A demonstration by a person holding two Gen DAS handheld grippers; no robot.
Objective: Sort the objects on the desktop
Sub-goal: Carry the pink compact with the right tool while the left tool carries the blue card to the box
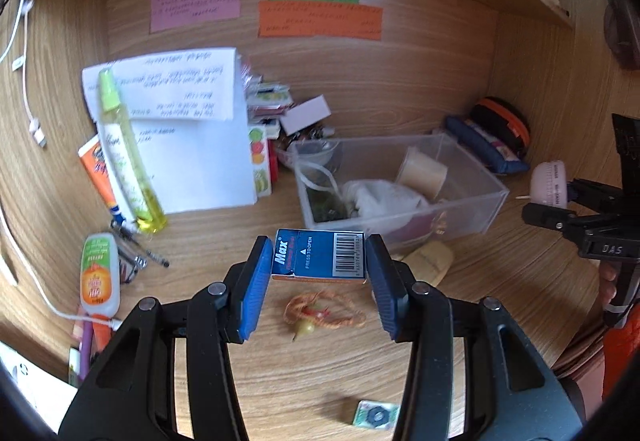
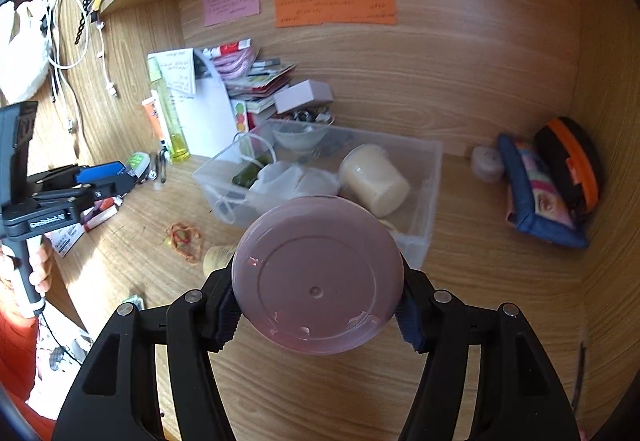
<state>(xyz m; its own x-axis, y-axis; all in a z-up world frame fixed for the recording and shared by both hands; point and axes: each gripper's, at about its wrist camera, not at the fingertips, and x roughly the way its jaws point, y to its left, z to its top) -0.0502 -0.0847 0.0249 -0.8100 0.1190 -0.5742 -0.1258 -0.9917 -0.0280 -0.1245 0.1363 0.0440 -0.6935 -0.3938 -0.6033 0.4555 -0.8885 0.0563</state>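
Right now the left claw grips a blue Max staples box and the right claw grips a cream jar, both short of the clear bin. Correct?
One slip: the right claw grips a pink round container, as the right wrist view shows. The cream jar lies inside the clear bin. The left claw does grip the blue Max box.

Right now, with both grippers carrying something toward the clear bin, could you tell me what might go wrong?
1. The left gripper pinches the blue staple box only at its ends, near the tips of the pads; it might twist or slip out.
2. The right gripper clamps the round pink container by its curved sides, so it could pop free.
3. The clear bin already holds a cream jar and a white pouch, so dropped items may bounce out.
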